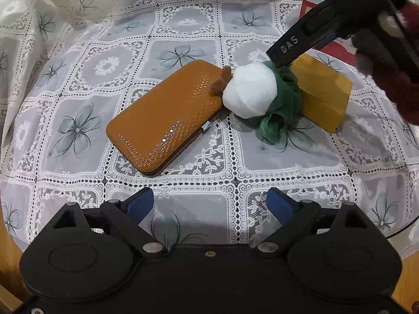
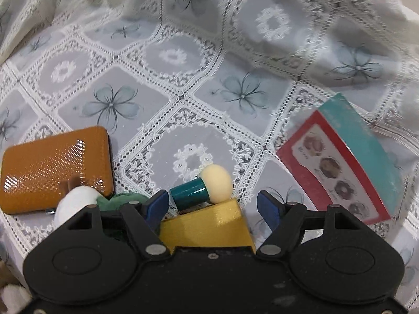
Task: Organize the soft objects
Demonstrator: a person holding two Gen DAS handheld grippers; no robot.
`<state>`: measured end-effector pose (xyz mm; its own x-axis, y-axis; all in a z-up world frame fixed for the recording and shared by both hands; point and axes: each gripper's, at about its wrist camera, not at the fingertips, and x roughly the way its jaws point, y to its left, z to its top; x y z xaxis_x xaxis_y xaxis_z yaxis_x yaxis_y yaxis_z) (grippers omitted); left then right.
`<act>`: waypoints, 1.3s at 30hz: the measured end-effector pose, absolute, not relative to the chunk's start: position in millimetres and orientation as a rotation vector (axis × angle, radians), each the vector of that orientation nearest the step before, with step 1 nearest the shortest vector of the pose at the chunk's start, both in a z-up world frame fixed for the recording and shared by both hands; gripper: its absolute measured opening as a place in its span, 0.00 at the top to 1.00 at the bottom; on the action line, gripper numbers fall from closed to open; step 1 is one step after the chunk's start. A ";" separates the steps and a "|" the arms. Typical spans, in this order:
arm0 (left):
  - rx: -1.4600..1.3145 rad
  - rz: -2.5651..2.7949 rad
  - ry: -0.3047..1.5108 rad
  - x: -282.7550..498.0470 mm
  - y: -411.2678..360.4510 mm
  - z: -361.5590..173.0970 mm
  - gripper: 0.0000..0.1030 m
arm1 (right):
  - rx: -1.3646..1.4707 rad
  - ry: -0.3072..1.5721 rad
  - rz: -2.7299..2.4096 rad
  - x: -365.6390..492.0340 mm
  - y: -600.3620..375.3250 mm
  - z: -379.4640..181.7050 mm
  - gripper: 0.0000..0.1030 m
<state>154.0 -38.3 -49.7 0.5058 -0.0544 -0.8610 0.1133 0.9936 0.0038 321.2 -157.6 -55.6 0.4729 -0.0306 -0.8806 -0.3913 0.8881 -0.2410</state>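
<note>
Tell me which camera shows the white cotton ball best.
The left wrist view: the white cotton ball sits whole and sharp mid-frame, between the orange case and green mesh. The right wrist view catches only part of it, low at the left.

Count: one orange case (image 1: 162,115), one white ball (image 1: 250,90), one green cloth (image 1: 284,96), one yellow block (image 1: 324,91), one sponge applicator (image 2: 204,187), one printed box (image 2: 343,157).

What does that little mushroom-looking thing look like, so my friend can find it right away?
Start at the shiny orange case lying on the lace tablecloth, then look right to the gold box. Leaning on the box's far edge is the makeup sponge. It alone has a rounded cream head on a short, glossy teal handle.
</note>
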 end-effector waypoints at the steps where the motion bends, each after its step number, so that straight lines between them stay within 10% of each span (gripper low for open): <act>1: 0.062 -0.103 1.035 153.9 -38.4 -49.3 0.12 | -0.446 1.081 0.232 325.5 -157.4 -58.6 0.28; 39: 0.570 -0.153 0.780 208.8 -103.0 -42.6 0.11 | 0.231 0.628 0.001 250.0 -247.6 -58.6 0.29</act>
